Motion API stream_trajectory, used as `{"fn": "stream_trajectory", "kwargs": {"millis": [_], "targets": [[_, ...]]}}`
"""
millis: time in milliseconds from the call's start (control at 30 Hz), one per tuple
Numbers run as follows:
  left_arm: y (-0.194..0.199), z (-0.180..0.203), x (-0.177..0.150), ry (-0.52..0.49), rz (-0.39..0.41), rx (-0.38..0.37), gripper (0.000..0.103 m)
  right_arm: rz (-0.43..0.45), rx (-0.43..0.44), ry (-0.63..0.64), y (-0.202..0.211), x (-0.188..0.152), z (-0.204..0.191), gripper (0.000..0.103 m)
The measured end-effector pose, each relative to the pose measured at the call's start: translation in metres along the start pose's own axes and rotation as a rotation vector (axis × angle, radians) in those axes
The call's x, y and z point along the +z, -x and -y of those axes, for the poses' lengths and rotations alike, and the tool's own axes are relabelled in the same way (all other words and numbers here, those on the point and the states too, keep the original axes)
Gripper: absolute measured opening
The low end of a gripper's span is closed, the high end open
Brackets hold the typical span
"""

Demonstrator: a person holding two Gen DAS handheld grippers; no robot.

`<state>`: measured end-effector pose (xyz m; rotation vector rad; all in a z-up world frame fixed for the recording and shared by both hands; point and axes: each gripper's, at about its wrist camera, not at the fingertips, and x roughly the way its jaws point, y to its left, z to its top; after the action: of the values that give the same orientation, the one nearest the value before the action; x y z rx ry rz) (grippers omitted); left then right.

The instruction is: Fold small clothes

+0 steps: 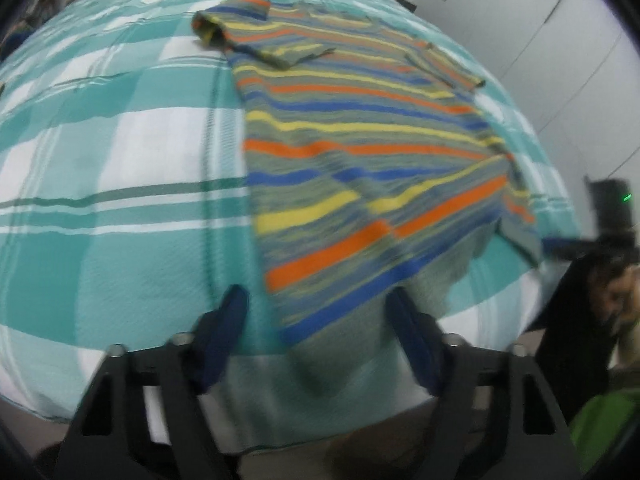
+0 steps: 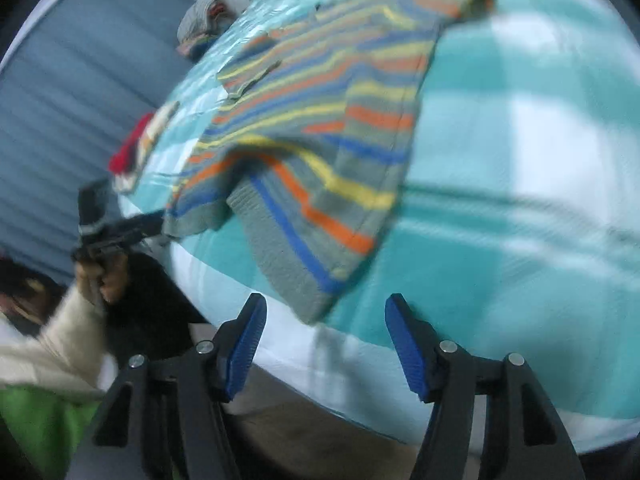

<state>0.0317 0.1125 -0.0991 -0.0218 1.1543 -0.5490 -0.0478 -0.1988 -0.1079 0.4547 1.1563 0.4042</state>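
Nearby, striped sweater (image 1: 360, 152) on checked bedspread (image 1: 120, 184) — red clothes (image 2: 132, 148), perhaps folded

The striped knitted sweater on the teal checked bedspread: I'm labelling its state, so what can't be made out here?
- Striped knitted sweater: near hem smeared by motion blur in both wrist views.
- Small red and white pile, right wrist view: blurred, unidentifiable.
- Left gripper: the blur leaves it unclear whether its open fingers touch the hem.
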Motion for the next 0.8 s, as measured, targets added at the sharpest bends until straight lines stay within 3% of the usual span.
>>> {"fn": "stream_trajectory", "kwargs": {"millis": [33,67,100,133,200,333,433,533,633,800], "targets": [[-0.002,0.003,0.001,0.006,-0.008,-0.023,0.031,0.014,0.036,-0.018,-0.014,0.001,-0.003,0.057],[-0.005,0.005,0.001,0.003,-0.027,-0.038,0.013,0.025,0.062,-0.034,-0.022,0.000,-0.005,0.046],[-0.005,0.007,0.001,0.005,-0.039,-0.047,0.005,0.036,0.084,-0.056,-0.032,0.002,-0.002,0.033],[-0.002,0.006,0.000,0.011,-0.036,-0.052,0.005,0.045,0.092,-0.082,-0.032,-0.004,0.001,0.007],[0.014,0.000,-0.003,0.018,-0.022,-0.066,0.004,0.055,0.112,-0.129,-0.029,-0.007,0.006,0.006],[0.044,-0.017,-0.009,0.028,-0.012,-0.069,0.004,0.066,-0.012,-0.041,0.029,-0.020,-0.005,0.006],[0.035,-0.017,-0.014,0.014,-0.064,-0.054,0.004,0.041,-0.061,-0.059,0.056,-0.026,0.004,0.006],[0.017,-0.006,-0.021,-0.049,-0.118,0.053,0.004,-0.017,-0.127,-0.053,0.040,-0.025,0.009,0.006],[0.010,-0.002,-0.025,-0.075,-0.118,0.112,0.004,-0.080,-0.207,-0.038,0.004,-0.025,0.012,0.006],[0.004,0.008,-0.035,-0.108,-0.081,0.185,0.005,-0.050,-0.216,-0.085,-0.013,-0.026,0.024,0.005]]}}
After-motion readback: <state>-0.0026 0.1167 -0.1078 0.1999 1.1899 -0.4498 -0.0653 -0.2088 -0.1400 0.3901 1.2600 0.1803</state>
